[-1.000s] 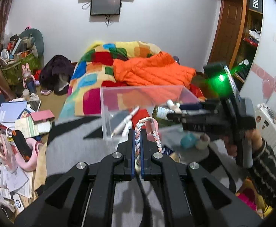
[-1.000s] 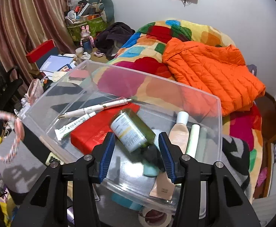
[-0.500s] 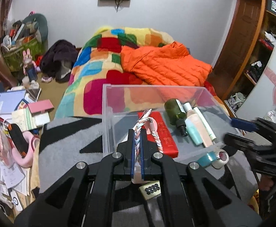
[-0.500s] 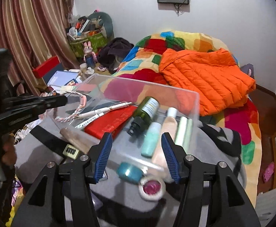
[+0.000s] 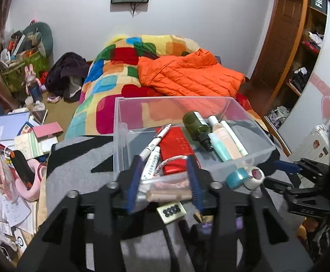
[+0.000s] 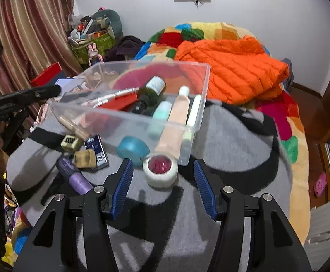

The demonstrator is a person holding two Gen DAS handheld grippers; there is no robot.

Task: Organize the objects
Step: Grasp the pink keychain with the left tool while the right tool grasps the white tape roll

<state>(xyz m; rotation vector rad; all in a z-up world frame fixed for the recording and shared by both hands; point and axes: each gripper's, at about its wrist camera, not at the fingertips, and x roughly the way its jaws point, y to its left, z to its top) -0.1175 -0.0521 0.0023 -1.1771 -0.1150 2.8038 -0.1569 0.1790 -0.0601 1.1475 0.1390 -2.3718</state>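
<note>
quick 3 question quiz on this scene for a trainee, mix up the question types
1. True or false: the dark green bottle lies inside the clear bin.
2. Which roll sits nearest the right gripper? A) clear tape roll B) teal tape roll
3. Fill in: the braided rope now lies on the ___ box, while the left gripper is opening.

Key: 1 true; 2 A; 3 red.

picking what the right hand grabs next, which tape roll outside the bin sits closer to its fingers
The clear tape roll with the red core: it lies flat just ahead of the open right gripper, while the teal roll leans against the clear bin farther back.
</note>
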